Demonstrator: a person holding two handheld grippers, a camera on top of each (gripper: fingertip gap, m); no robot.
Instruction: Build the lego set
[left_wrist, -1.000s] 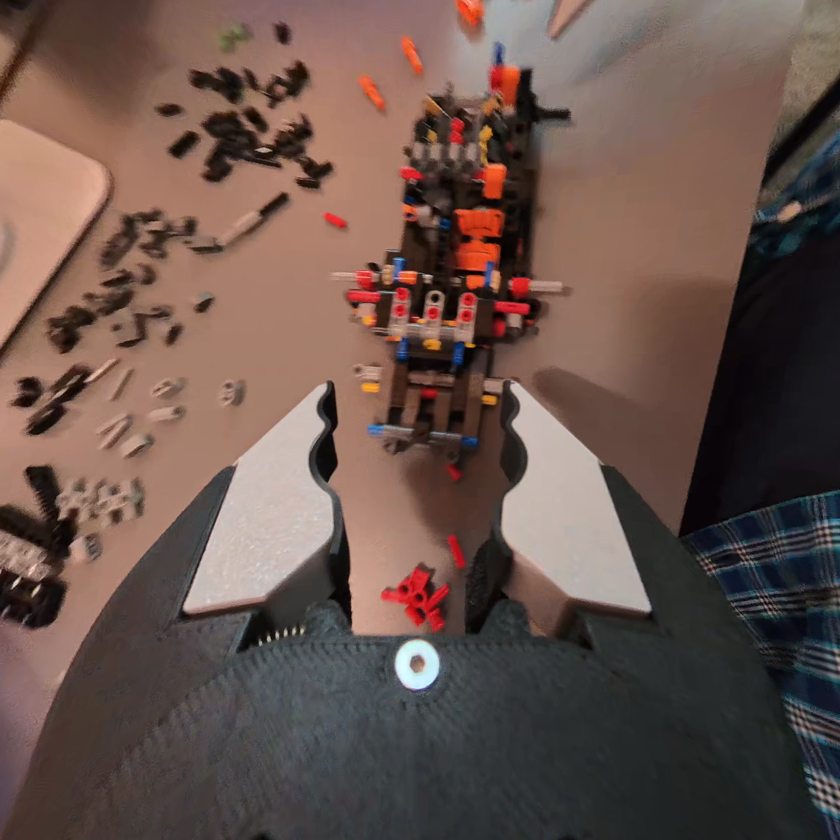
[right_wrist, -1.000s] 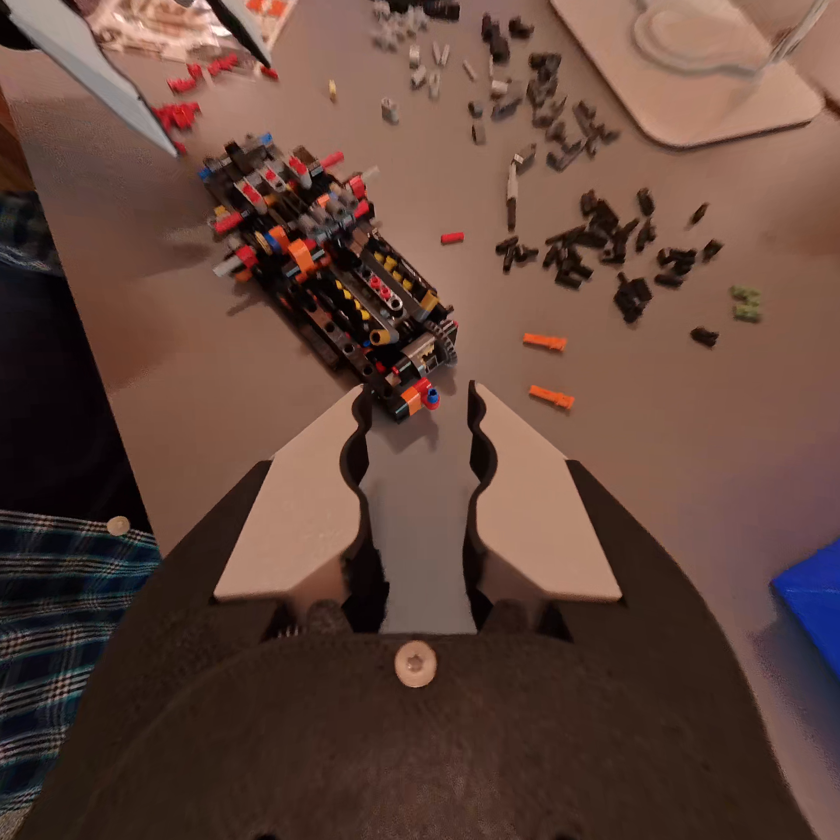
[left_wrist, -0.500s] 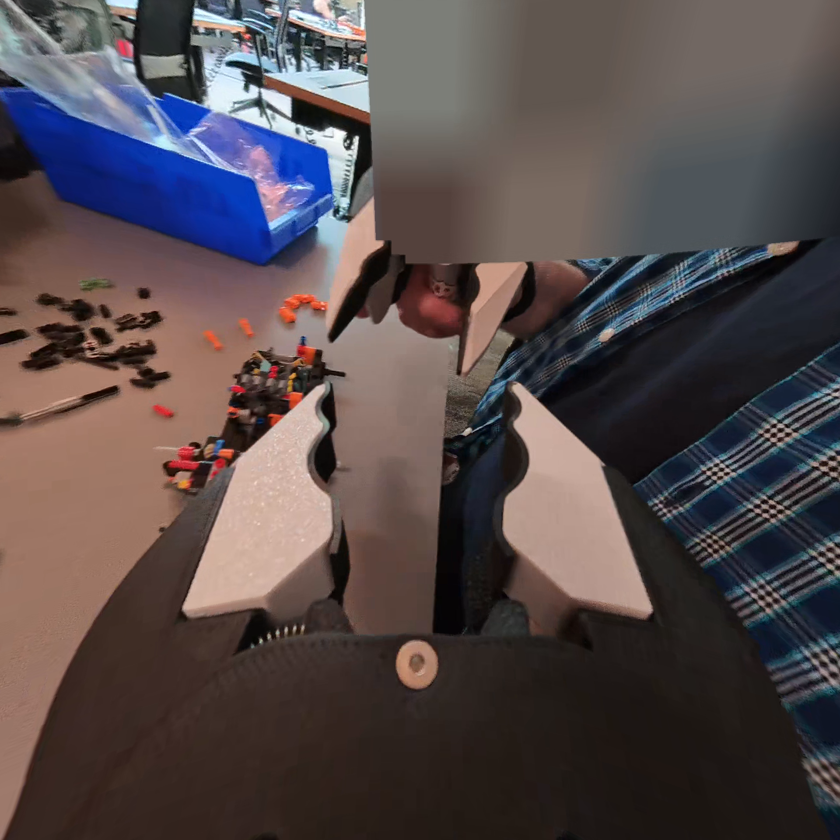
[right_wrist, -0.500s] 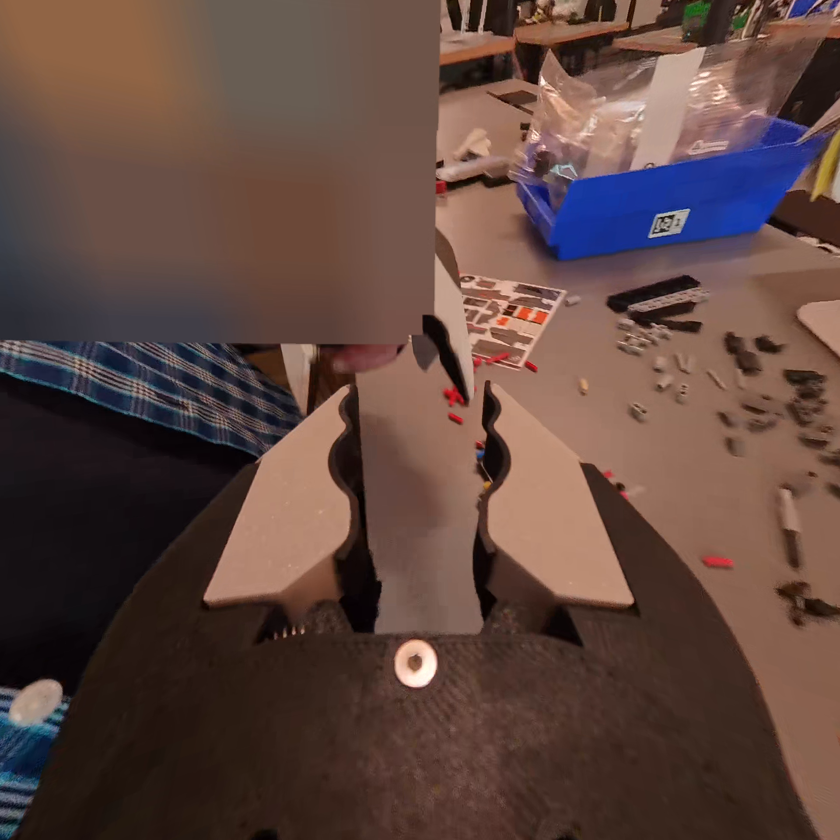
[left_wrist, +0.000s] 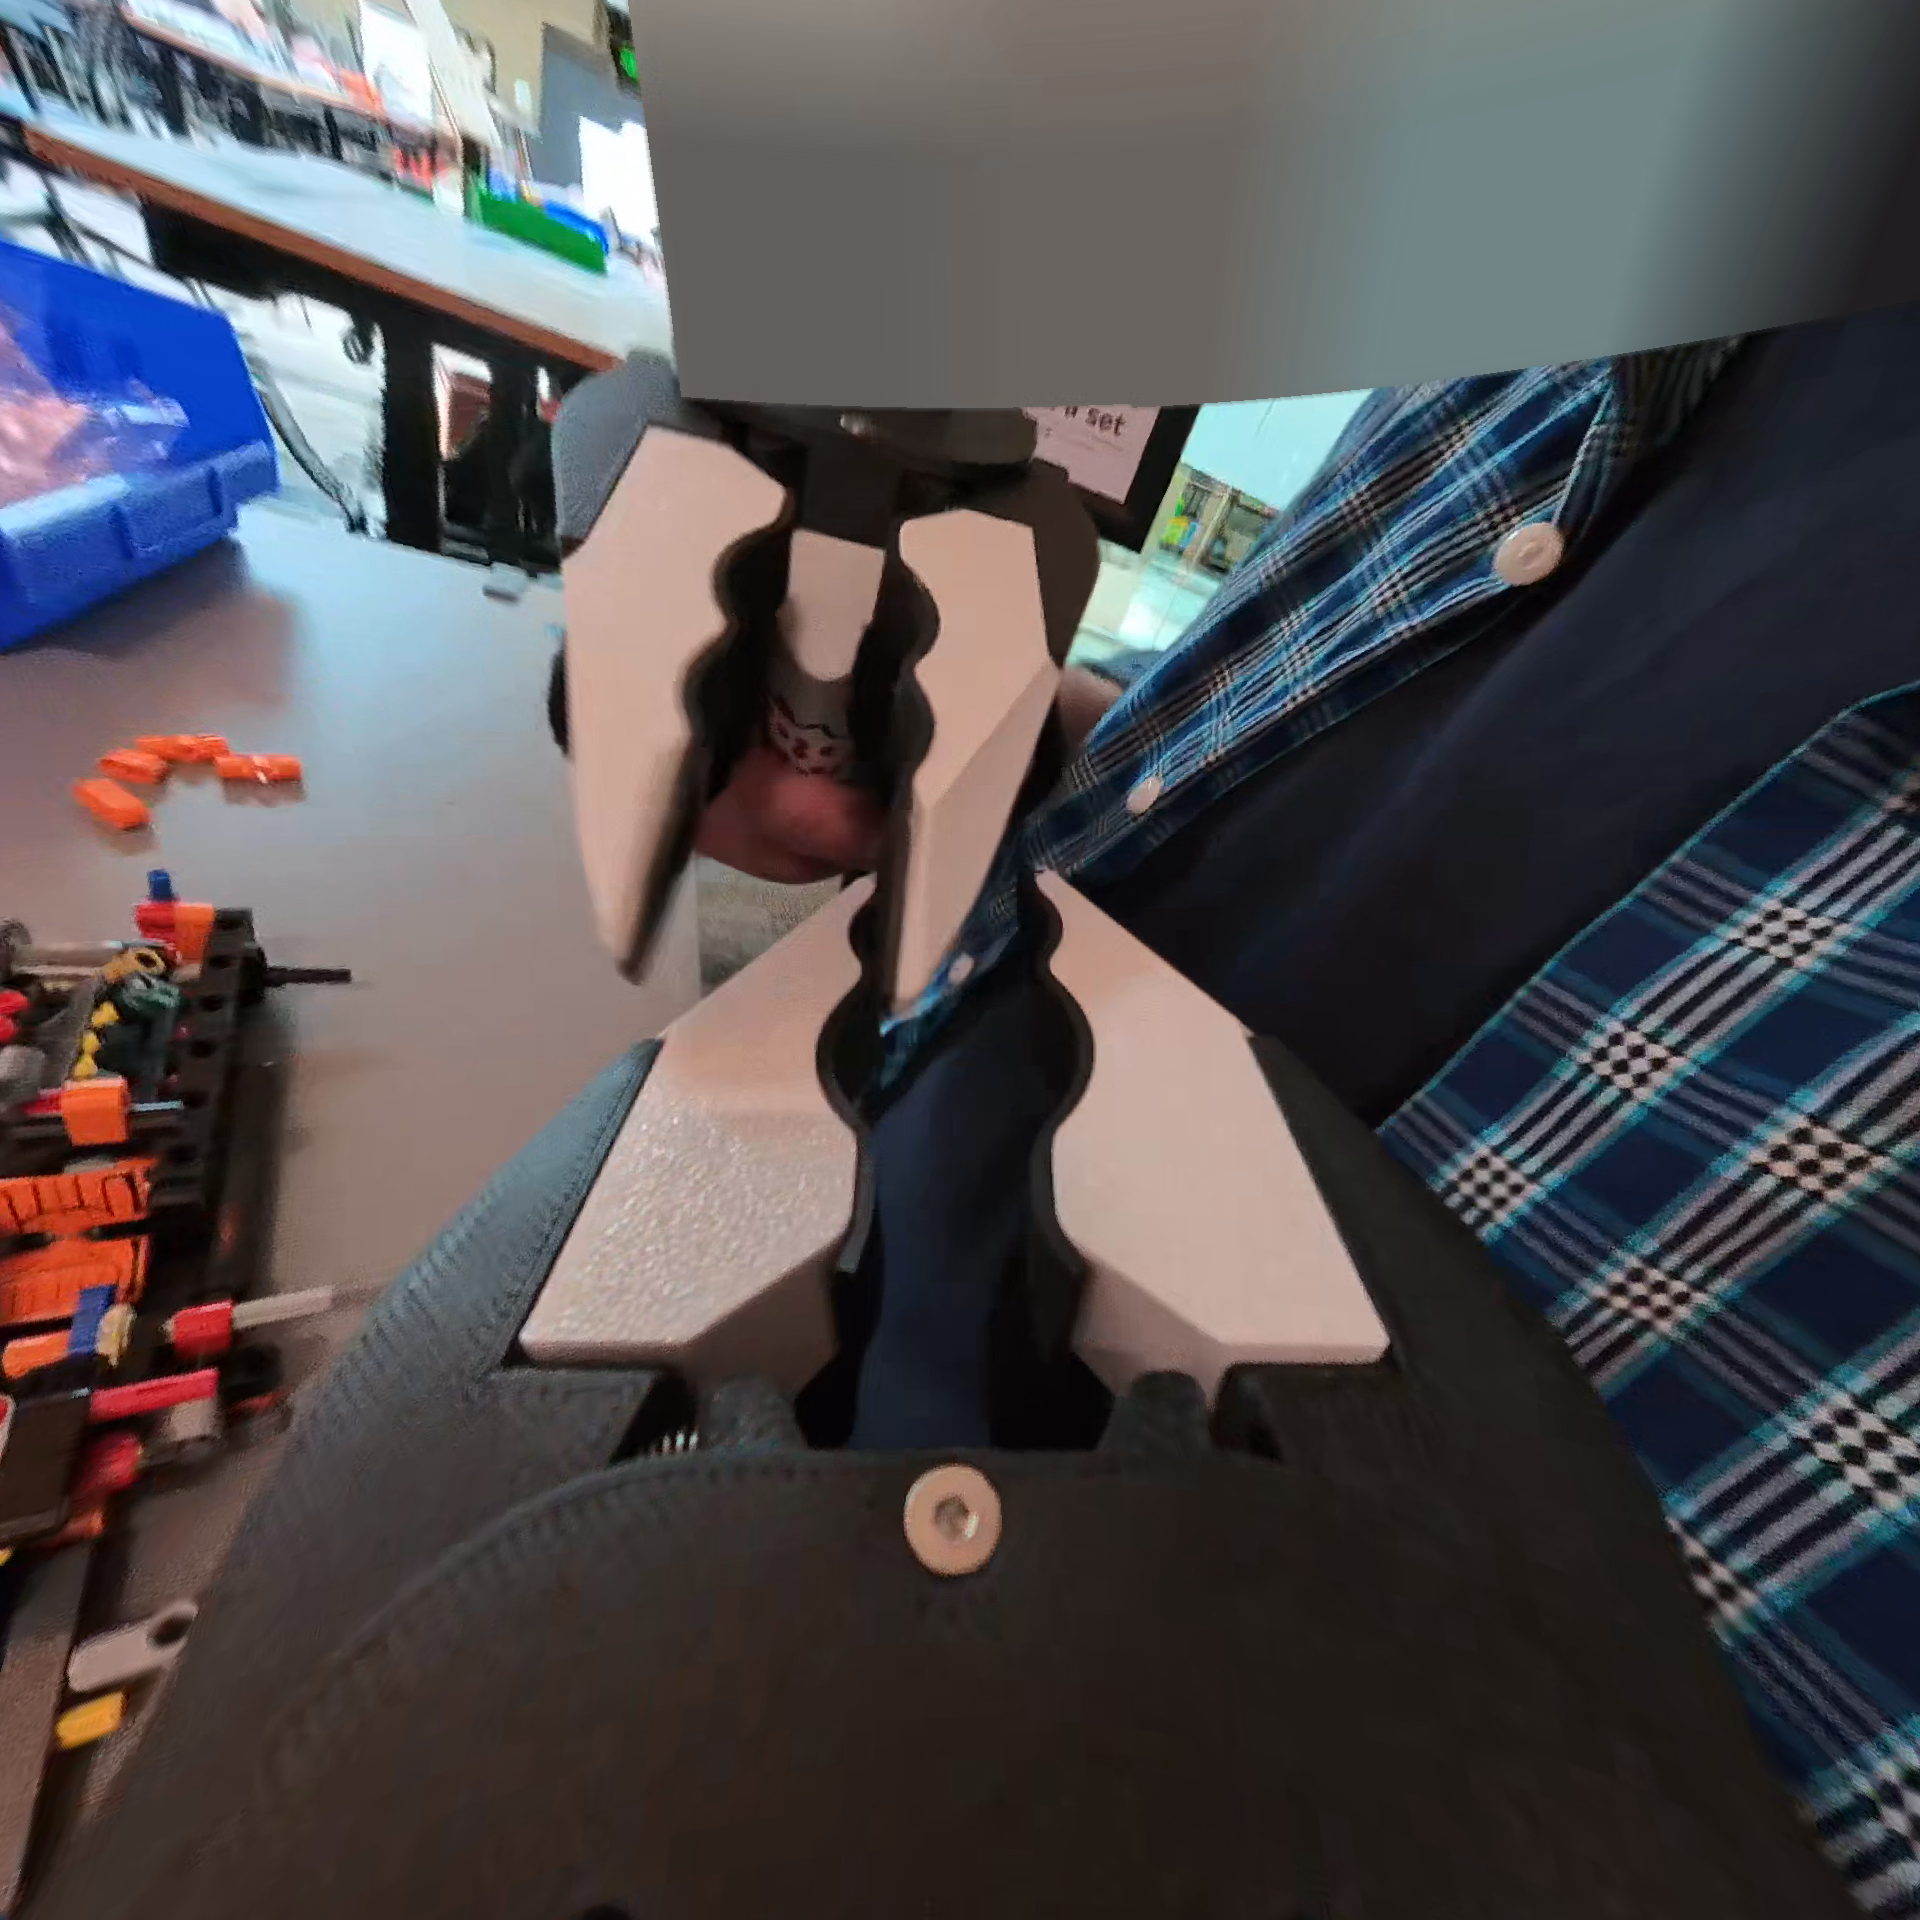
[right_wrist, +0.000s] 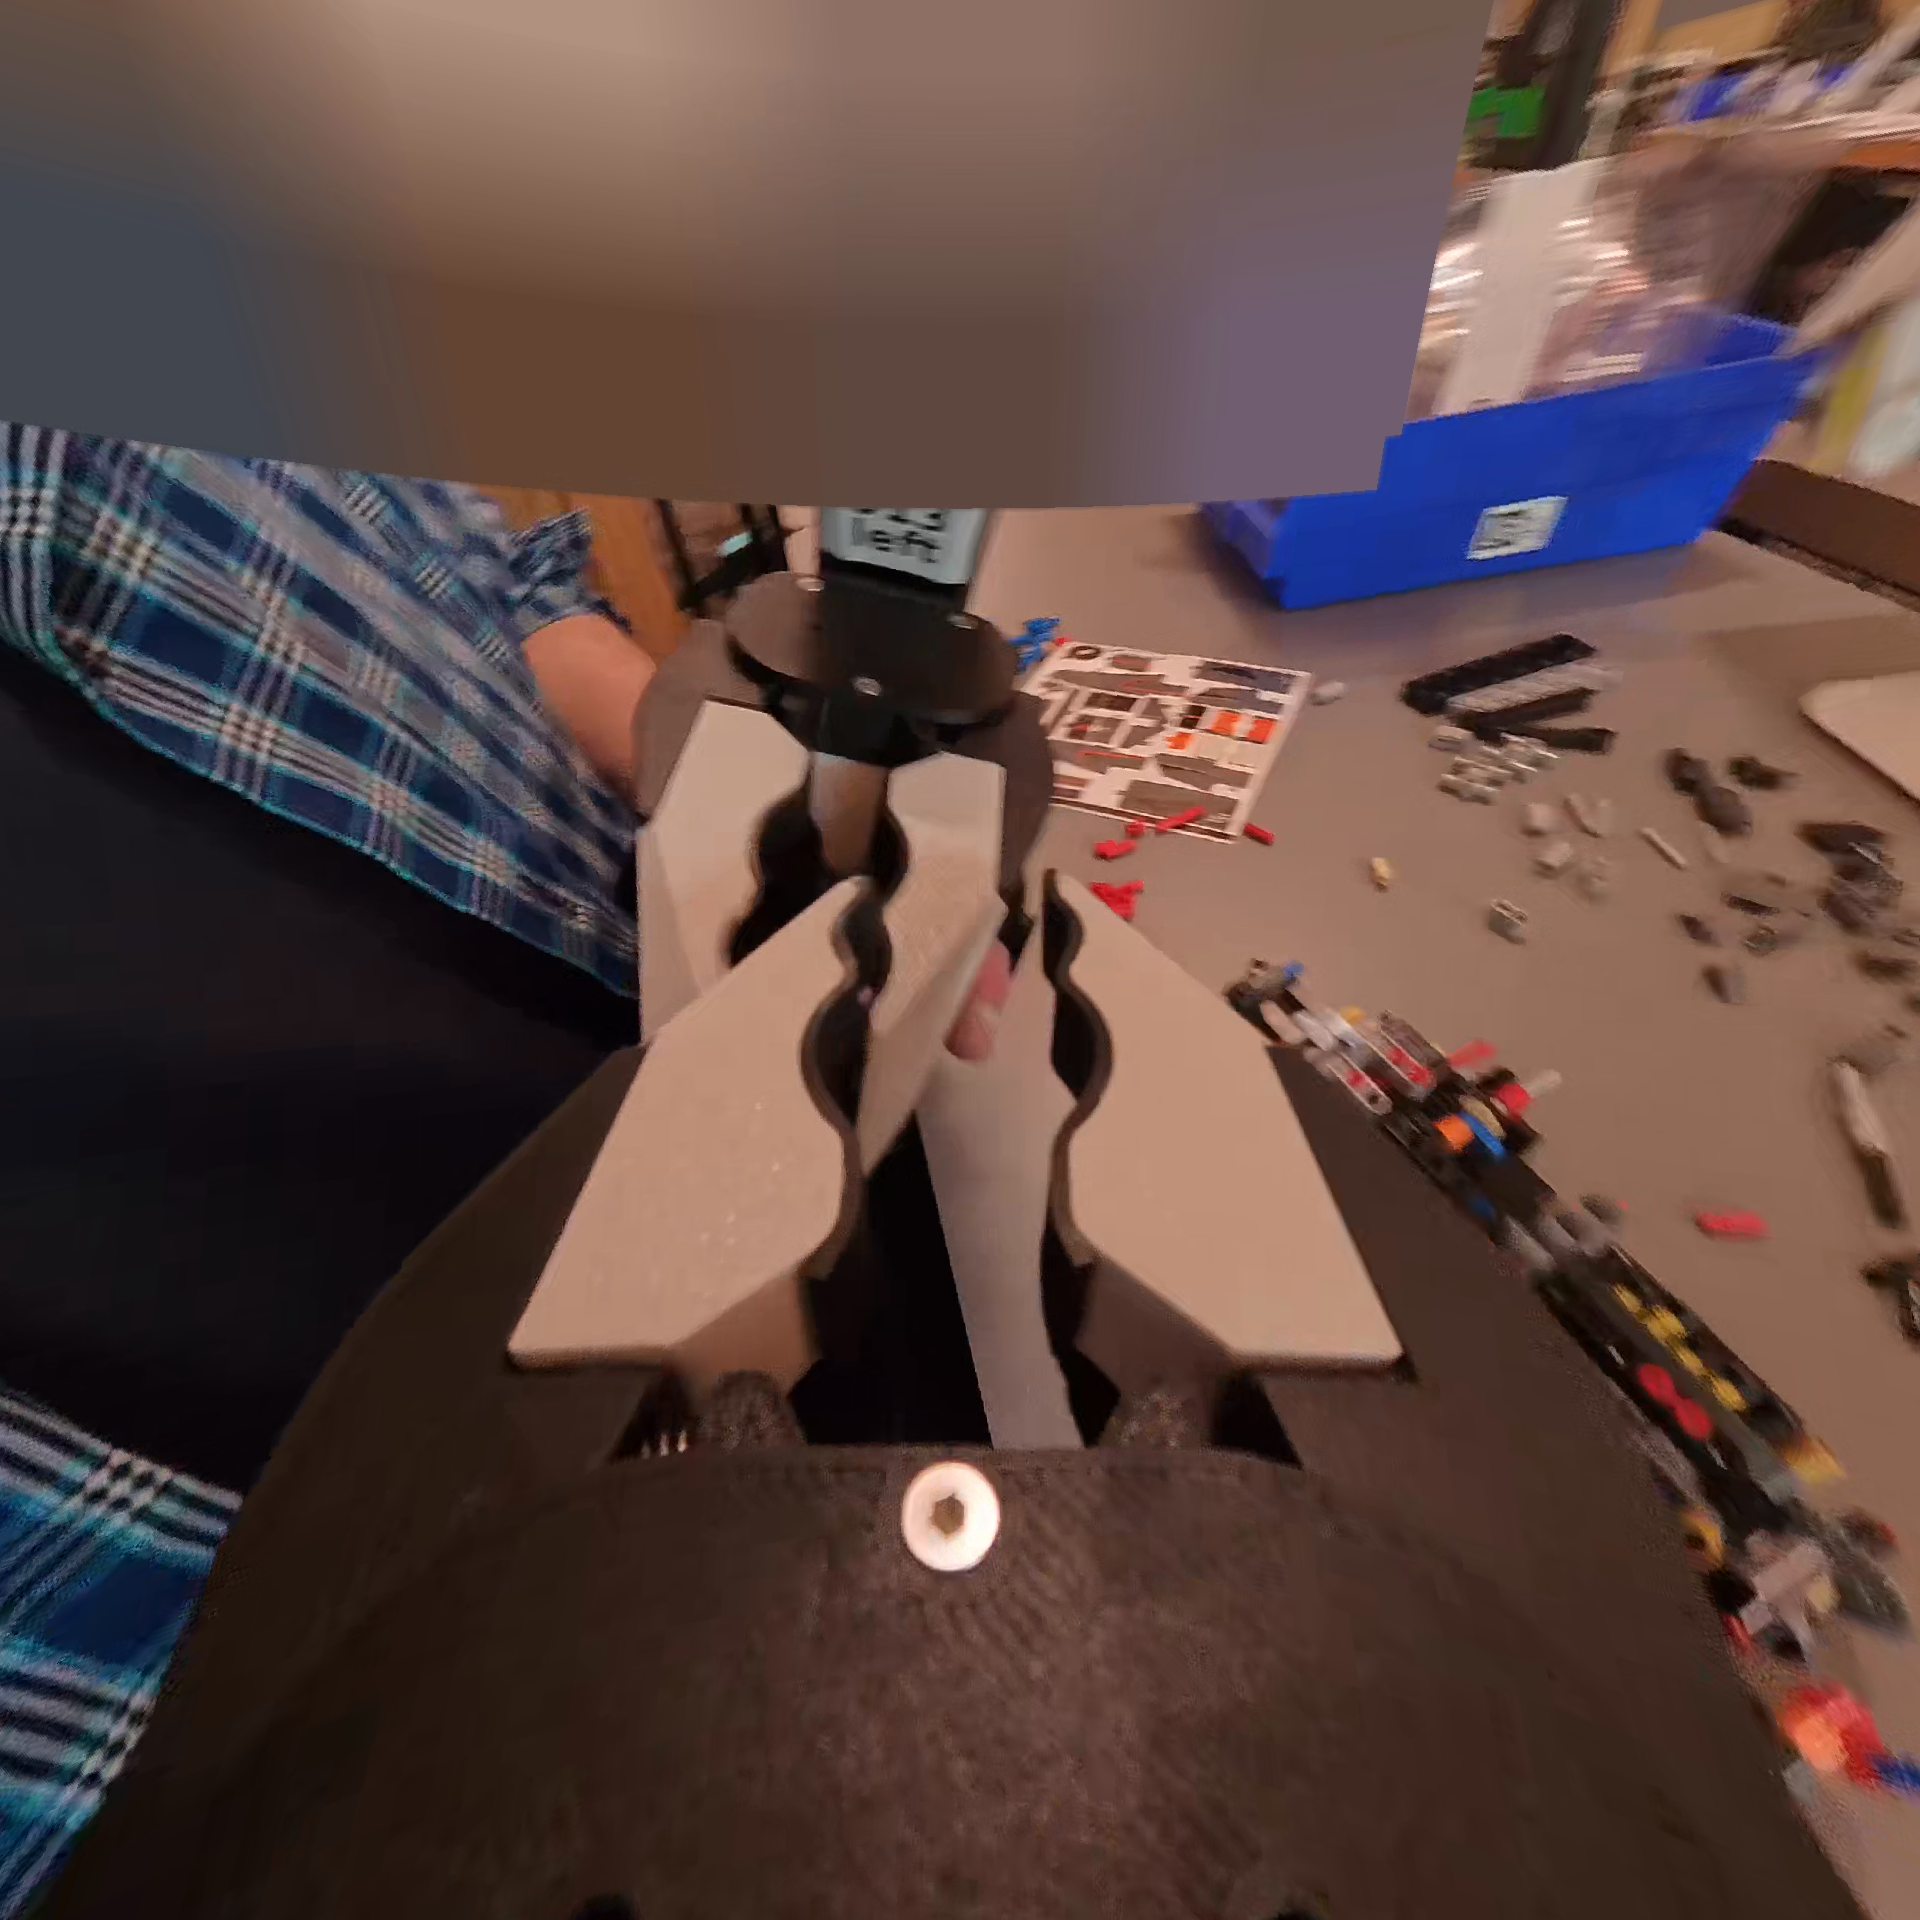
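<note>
Tongs first: our left tongs (left_wrist: 956, 935) and right tongs (right_wrist: 951, 914) both stand apart and carry nothing, lifted off the table (left_wrist: 436, 831) and turned toward each other over the person's lap, so each camera mostly sees the other pair. In the left view the right pair (left_wrist: 769, 935) hangs just ahead of our tips; in the right view the left pair (right_wrist: 821, 935) overlaps ours.

What the next move turns on is where the model (right_wrist: 1558, 1205) lies from us. It rests on the table, off to the right of the right tongs and to the left of the left tongs (left_wrist: 114, 1195), so both pairs must swing back toward the table to reach it. We judge neither clearly nearer.

Its long axis runs parallel with the table's near edge, from the end by the orange pieces (left_wrist: 187, 764) to the end by the red pins (right_wrist: 1122, 888). Loose black and grey parts (right_wrist: 1714, 862) lie scattered beyond it, with a sticker sheet (right_wrist: 1164, 727) and a blue bin (right_wrist: 1558, 499) farther back.
</note>
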